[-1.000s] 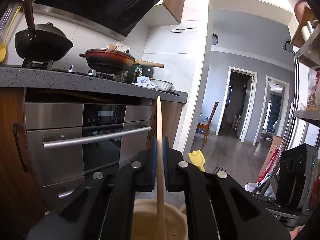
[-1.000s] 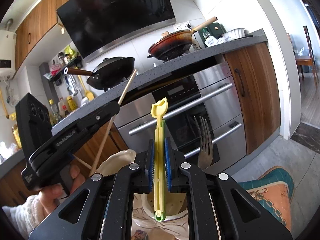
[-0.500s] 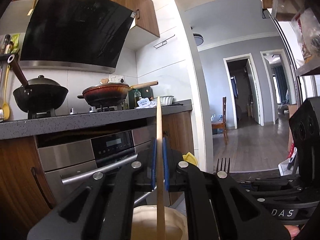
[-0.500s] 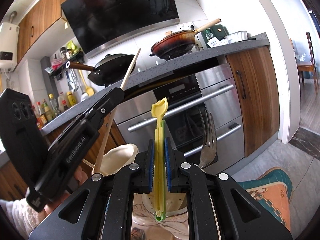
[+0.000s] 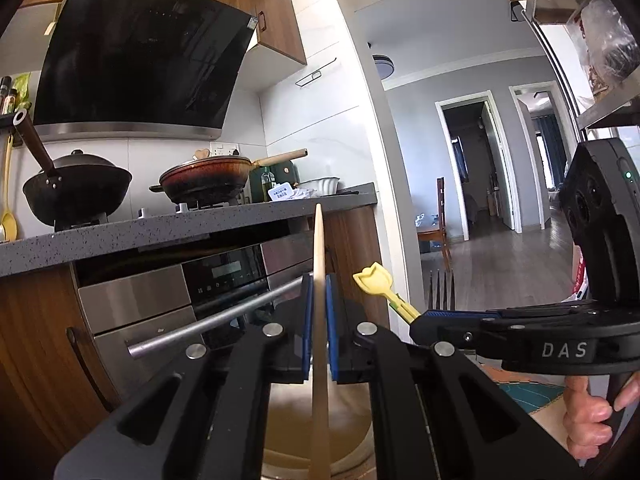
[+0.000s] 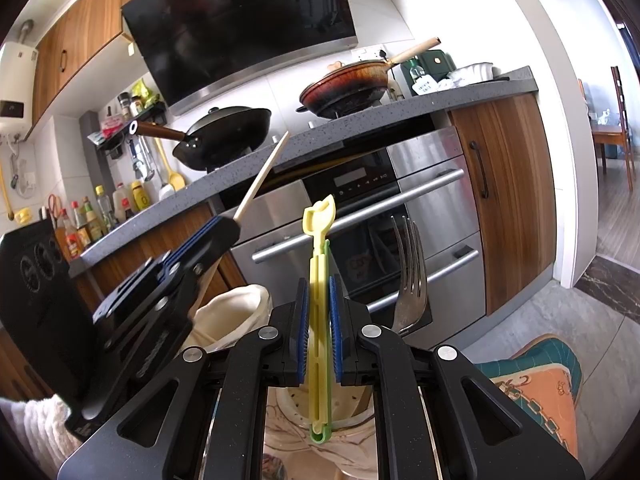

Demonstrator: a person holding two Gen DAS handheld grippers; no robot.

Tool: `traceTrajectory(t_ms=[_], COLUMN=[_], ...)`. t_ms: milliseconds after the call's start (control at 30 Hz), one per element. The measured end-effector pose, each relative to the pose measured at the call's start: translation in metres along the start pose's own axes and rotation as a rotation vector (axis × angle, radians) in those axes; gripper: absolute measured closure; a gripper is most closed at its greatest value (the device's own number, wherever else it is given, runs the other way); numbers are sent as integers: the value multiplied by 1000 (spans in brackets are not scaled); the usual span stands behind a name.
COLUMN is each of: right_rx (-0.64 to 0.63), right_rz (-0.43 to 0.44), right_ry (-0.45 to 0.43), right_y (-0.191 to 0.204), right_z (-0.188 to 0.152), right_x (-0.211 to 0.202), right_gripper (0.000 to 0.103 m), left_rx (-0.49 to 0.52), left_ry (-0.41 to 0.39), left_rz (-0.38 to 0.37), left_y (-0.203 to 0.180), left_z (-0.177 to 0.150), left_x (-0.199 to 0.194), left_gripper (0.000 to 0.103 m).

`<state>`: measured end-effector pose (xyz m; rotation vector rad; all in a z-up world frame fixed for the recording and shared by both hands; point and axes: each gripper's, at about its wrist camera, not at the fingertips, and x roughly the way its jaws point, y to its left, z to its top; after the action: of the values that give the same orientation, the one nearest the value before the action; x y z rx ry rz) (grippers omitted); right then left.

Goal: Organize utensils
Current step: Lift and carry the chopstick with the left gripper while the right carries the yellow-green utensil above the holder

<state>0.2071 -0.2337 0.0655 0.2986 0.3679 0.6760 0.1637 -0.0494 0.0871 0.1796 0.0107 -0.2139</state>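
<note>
Both tongs clamped: left (image 5: 319,312) on chopstick (image 5: 319,248), right (image 6: 319,320) on yellow utensil (image 6: 319,264).

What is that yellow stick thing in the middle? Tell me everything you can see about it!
The yellow utensil looks like plastic: long, thin and pale yellow, with a slot down its middle and a green piece showing along its edge and at its bottom end. Its top widens into a small shaped head. It stands nearly upright, pinched between the blue pads of the right gripper, with its lower end inside a cream holder. A metal fork stands just to its right, not touching it.
</note>
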Motion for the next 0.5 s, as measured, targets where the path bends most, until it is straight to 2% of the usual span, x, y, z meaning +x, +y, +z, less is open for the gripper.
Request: traceTrajectory(t_ms=[300, 500], right_rx=[1, -5], right_rz=[8, 6], right_ry=[0, 3], right_y=[1, 3], right_z=[-3, -4], right_x=[1, 1], right_gripper=[92, 92], left_rx=[-252, -305], left_ry=[39, 19], left_rz=[-125, -129], left_y=[36, 38], left_z=[-2, 11], left_x=[-14, 3], left_gripper=[97, 97])
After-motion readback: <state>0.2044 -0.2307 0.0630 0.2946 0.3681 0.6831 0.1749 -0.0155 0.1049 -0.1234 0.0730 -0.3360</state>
